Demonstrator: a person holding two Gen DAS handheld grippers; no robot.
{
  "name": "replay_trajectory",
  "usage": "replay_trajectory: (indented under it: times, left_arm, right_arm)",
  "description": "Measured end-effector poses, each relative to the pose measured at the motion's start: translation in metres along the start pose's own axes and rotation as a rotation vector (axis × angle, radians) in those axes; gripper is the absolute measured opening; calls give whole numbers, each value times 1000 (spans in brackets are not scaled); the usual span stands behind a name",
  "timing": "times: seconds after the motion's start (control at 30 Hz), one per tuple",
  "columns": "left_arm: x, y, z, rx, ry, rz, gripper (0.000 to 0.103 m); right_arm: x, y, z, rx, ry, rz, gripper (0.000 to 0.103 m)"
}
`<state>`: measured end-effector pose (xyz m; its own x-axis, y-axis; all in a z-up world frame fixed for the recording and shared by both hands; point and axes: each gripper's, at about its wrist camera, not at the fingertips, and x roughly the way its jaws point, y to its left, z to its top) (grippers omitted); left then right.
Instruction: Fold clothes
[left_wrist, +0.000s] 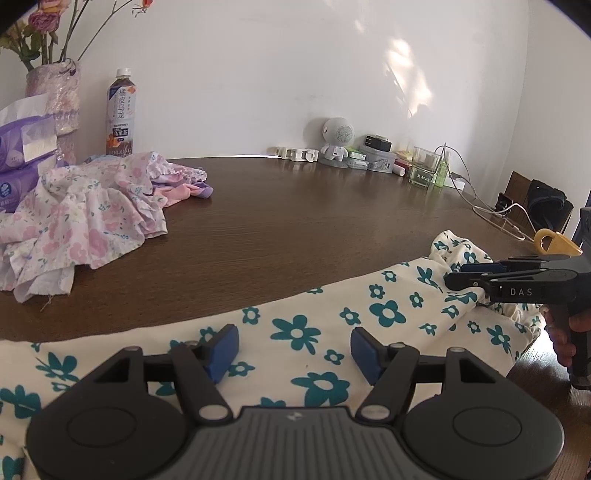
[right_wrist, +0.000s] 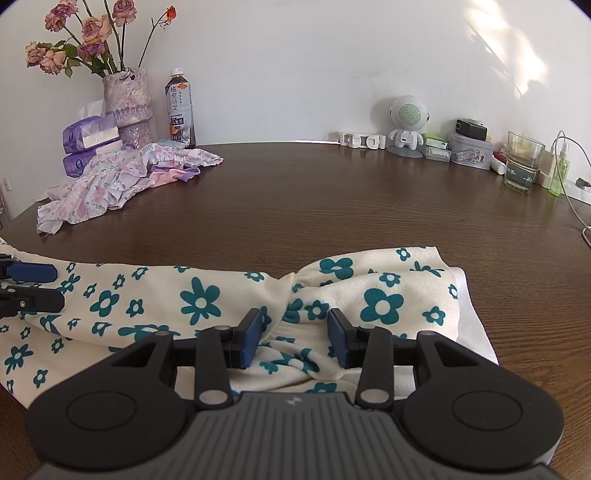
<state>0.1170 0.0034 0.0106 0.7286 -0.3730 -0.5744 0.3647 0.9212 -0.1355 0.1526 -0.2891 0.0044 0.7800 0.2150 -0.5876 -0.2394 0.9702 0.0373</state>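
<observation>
left gripper (left_wrist: 293, 350): jaws wide apart, level, low | right gripper (right_wrist: 295, 338): jaws apart, level, low | hand (left_wrist: 565, 332): wrapped round right gripper's handle

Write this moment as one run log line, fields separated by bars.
step: fold start | left tool: open over cream floral garment | right tool: open around gathered waistband | pink floral pile: untouched

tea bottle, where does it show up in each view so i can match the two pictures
Left wrist view: the tea bottle stands at upper left, against the wall, right of the vase.
Right wrist view: the tea bottle is upper left of centre, again just right of the vase.
Shared landmark: the white robot figure by the wall.
</observation>
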Motion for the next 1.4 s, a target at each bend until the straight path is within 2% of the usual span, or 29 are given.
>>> replay_trajectory:
  times: [0.33, 0.53, 0.67, 0.77, 0.83, 0.9, 0.93, 1.07, 1.27, 1.4]
  left_arm:
    - [3, -8, 0, 50, 13, 29, 70]
    - [0, -10, 5, 49, 25, 38, 72]
    - [-17, -15, 12, 21, -42, 15, 72]
    - [-23, -17, 17, -12, -76, 12, 66]
    - [-20, -19, 16, -9, -50, 26, 53]
    - [-14, -17, 13, -21, -17, 33, 27]
    - [-12, -15, 12, -30, -1, 33, 23]
    - [-7, -10, 5, -51, 25, 48, 23]
    - [-8, -11, 1, -61, 20, 65, 27]
    - [-24, -10, 4, -73, -19, 55, 31]
  right_arm:
    - [-1, 0, -1, 11, -1, 4, 42]
    - [-10, -5, 0, 56, -20, 35, 49]
    - [-26, -6, 9, 104, -74, 93, 49]
    - [-25, -2, 13, 93, -69, 99, 49]
    - [-19, 1, 12, 72, -37, 88, 49]
    - [-14, 2, 10, 62, -11, 81, 49]
    - [-12, 2, 8, 61, -1, 80, 49]
    - [-4, 2, 4, 64, 23, 81, 49]
    - [-4, 10, 5, 31, 24, 56, 50]
    - [-18, 12, 8, 19, -24, 60, 50]
